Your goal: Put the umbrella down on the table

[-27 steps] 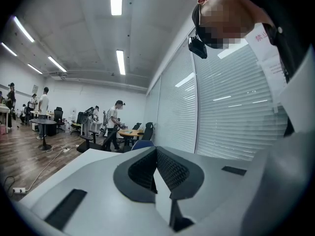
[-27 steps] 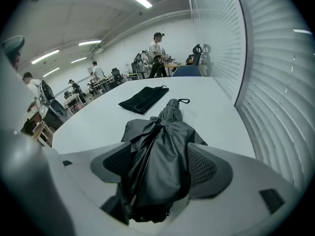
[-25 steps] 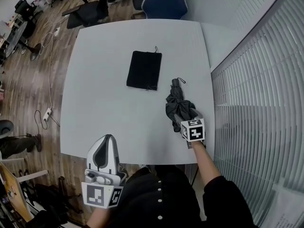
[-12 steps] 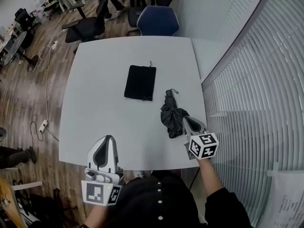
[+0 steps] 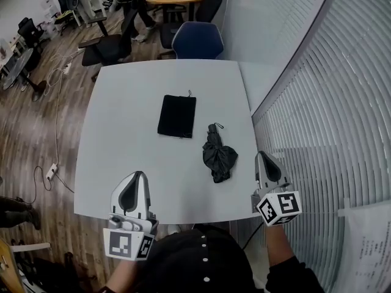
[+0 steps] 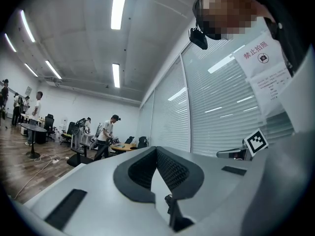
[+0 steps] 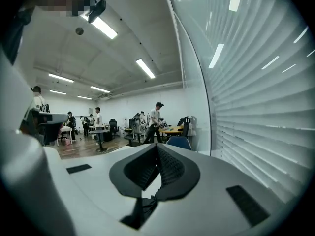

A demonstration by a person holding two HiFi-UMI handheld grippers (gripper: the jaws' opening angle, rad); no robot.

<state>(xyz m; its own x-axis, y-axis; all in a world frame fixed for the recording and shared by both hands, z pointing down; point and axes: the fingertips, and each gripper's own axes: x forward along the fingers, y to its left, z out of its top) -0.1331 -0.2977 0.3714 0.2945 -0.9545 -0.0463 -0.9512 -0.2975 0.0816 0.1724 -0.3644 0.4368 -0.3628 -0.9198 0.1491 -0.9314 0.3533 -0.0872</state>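
My right gripper [image 5: 263, 156] grips nothing: its jaws have just closed, and in the right gripper view [image 7: 157, 145] the ribbed pads meet at the tips with nothing between them. In the head view it hangs just off the right edge of the bench [image 5: 122, 133], in front of the window blinds [image 5: 330, 102], clear of the umbrella [image 5: 217, 157] and not touching it. The umbrella is black and folded. It lies flat on the bench near that right edge, its loose cloth bunched toward me and its slim end with a small loop pointing away. Farther from me and to its left lies a flat black pouch [image 5: 177, 116], near the umbrella but apart from it, about mid-bench. My left gripper [image 5: 137, 176] is clenched as well: in the left gripper view [image 6: 156, 149] its pads come together at the tips and hold nothing. It sits over the near edge of the bench on the left, well apart from both the umbrella and the pouch. A blue chair [image 5: 197, 41] stands at the far side of the bench.
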